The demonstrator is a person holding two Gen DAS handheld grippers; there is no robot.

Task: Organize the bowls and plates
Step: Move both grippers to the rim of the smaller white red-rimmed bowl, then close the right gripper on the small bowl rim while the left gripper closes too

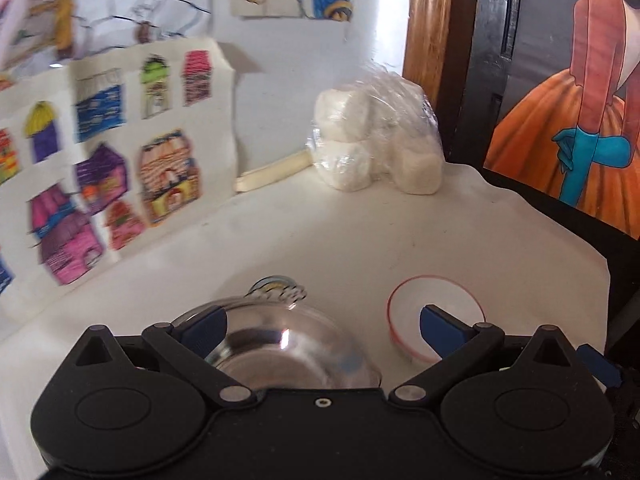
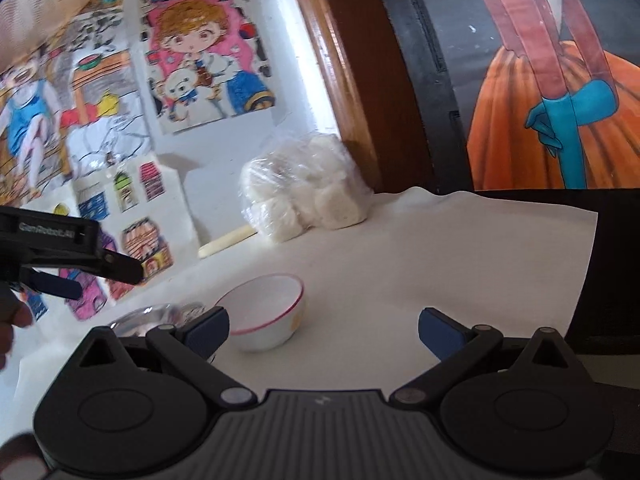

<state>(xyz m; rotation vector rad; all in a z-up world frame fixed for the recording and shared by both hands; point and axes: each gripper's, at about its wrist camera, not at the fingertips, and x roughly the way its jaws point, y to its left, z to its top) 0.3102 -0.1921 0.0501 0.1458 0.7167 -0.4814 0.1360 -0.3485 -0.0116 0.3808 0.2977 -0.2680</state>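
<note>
The left tool (image 1: pixel 320 328) is spread wide and holds nothing. Right under it sits the glass bowl (image 1: pixel 288 348), its near rim between the two blue fingers (image 1: pixel 204 326), one of which appears to overlap the bowl's left edge; whether it touches cannot be told. Just to the right of the glass bowl stands the white bowl (image 1: pixel 436 316) with a red rim, and the other left finger lies across the view of it. A small patterned dish (image 1: pixel 278 286) peeks out just behind the glass bowl.

The right tool (image 2: pixel 324 330) is also spread and empty. The white bowl (image 2: pixel 266 312) stands just ahead of its left finger, upright on the white surface (image 2: pixel 400 280), with the glass bowl (image 2: pixel 152 316) close on its left. The left tool (image 2: pixel 56 276) hangs above that bowl in this view.

Judged from this, the step in hand is the approach: neither bowl is taken yet. The next move likely calls for the left tool to drop a finger inside the glass rim and pinch the wall; glass is slippery, so a firm grip is needed.

Farther back, a bag of white lumps (image 1: pixel 380 140) rests near the wall, beside a pale stick (image 1: pixel 272 174). Drawings (image 1: pixel 108 148) cover the wall.
</note>
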